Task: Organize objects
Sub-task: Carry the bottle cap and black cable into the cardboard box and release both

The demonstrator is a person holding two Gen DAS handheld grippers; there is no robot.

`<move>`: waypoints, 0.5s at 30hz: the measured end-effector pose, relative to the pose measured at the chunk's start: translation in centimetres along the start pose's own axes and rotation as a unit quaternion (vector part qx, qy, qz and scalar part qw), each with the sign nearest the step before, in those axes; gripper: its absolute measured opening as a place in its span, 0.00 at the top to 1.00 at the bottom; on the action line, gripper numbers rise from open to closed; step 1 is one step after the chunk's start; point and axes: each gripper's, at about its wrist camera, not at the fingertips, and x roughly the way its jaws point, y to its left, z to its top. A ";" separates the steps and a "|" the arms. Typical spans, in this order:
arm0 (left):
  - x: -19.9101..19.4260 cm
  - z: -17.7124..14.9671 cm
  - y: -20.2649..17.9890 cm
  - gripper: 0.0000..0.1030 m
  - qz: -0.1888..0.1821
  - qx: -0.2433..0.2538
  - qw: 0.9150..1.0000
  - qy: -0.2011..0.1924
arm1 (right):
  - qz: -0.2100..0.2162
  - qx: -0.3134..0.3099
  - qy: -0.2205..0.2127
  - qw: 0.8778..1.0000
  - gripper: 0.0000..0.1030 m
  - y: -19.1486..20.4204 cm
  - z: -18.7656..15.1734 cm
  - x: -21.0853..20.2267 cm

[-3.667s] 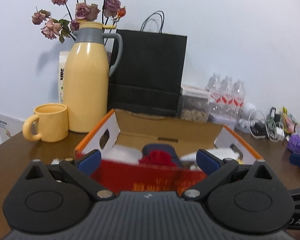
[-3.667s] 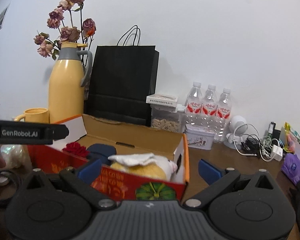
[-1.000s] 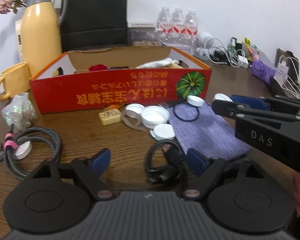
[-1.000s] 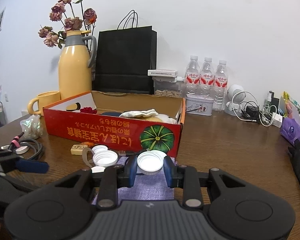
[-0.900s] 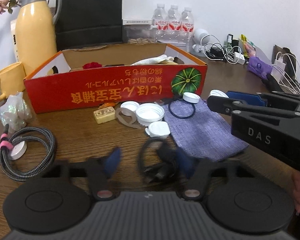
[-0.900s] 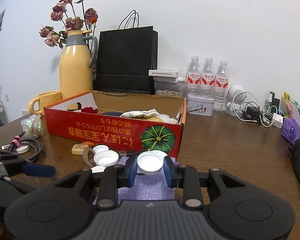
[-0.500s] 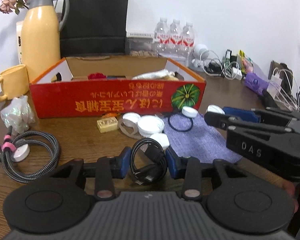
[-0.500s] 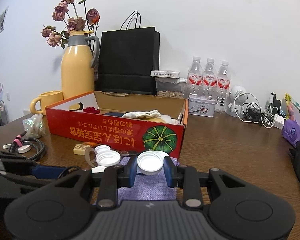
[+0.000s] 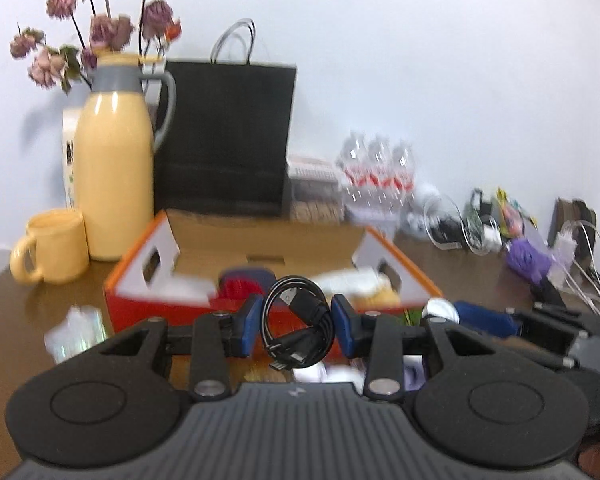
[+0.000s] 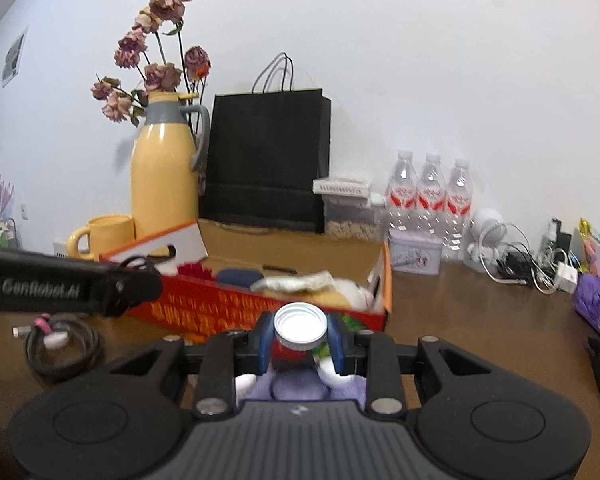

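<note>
Clamped between the blue pads of the left gripper [image 9: 297,331], a coiled black cable [image 9: 298,328] is held in the air in front of the red box [image 9: 160,307]. A white cap [image 10: 300,326] is pinched likewise by the right gripper [image 10: 301,343], above a purple cloth [image 10: 296,390] and close to the box's near wall. Behind the box are seen a yellow jug [image 9: 114,184], a mug [image 9: 52,246], a black bag [image 9: 224,138] and water bottles [image 10: 430,200].
</note>
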 end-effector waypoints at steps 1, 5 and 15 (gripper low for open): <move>0.4 0.6 0.1 0.63 0.002 0.000 1.000 -0.005 | 0.001 -0.001 -0.004 1.000 0.74 0.2 0.4 0.3; 1.9 2.5 0.9 0.63 0.009 -0.007 1.000 -0.017 | 0.004 -0.008 -0.019 1.000 0.74 1.0 2.5 2.1; 7.5 5.5 3.2 0.63 0.037 -0.039 0.998 -0.021 | 0.003 -0.006 -0.025 1.000 0.74 1.8 6.0 9.3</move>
